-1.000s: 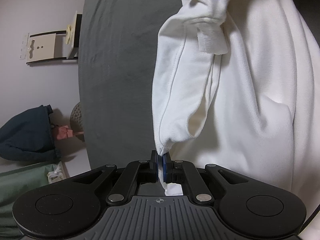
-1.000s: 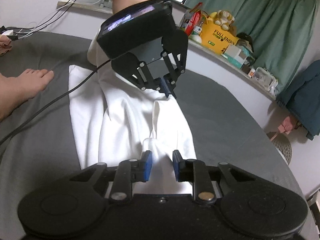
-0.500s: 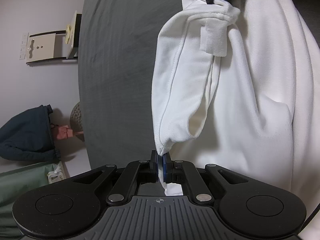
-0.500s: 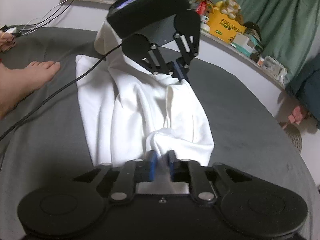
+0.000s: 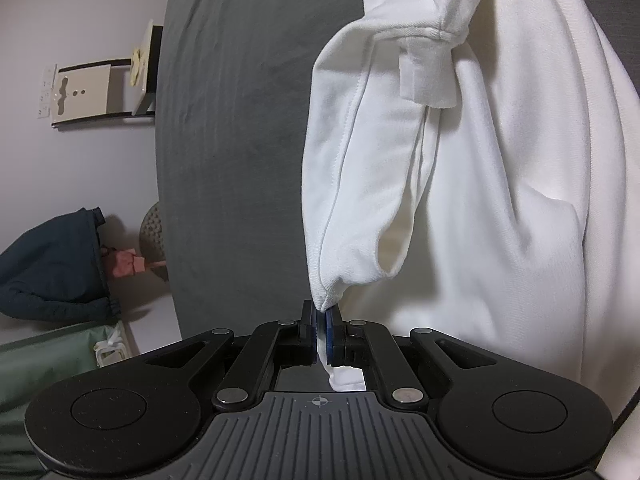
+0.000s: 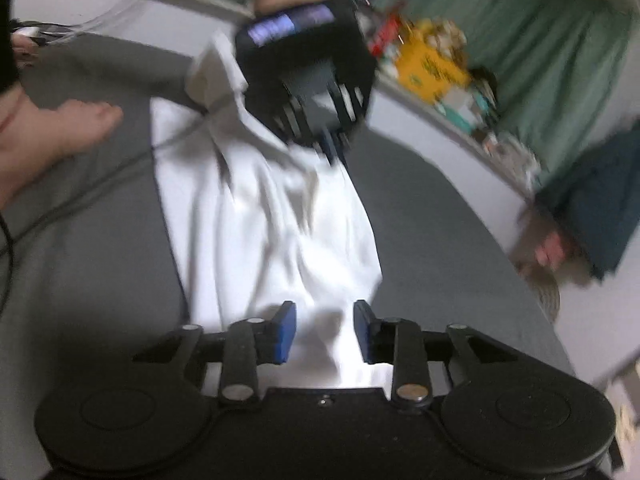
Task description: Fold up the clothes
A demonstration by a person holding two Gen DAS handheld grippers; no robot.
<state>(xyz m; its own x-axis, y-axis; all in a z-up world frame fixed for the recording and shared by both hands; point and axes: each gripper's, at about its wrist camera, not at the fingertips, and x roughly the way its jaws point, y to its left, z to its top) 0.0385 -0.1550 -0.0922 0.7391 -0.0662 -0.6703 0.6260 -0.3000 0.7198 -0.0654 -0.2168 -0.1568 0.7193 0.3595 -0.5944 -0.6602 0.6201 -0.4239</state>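
Note:
A white garment (image 5: 500,184) lies on a grey bed sheet (image 5: 240,120). My left gripper (image 5: 321,330) is shut on the garment's edge, near a hem corner, and holds a fold of it lifted. In the right wrist view the white garment (image 6: 272,240) stretches from my right gripper (image 6: 324,330) up to the left gripper (image 6: 332,148) at the far end. My right gripper is open, its blue pads (image 6: 286,332) apart, with white cloth lying between them. This view is motion-blurred.
A bare foot (image 6: 60,136) rests on the sheet at the left, with a black cable (image 6: 80,196) across it. A shelf with a yellow box (image 6: 428,68) and green curtains (image 6: 540,40) lie beyond the bed. A dark blue garment (image 5: 48,264) hangs off the bedside.
My right gripper had closed on the white cloth and has now opened, its pads wide apart. The right view has swung and blurred. The left gripper keeps its grip.

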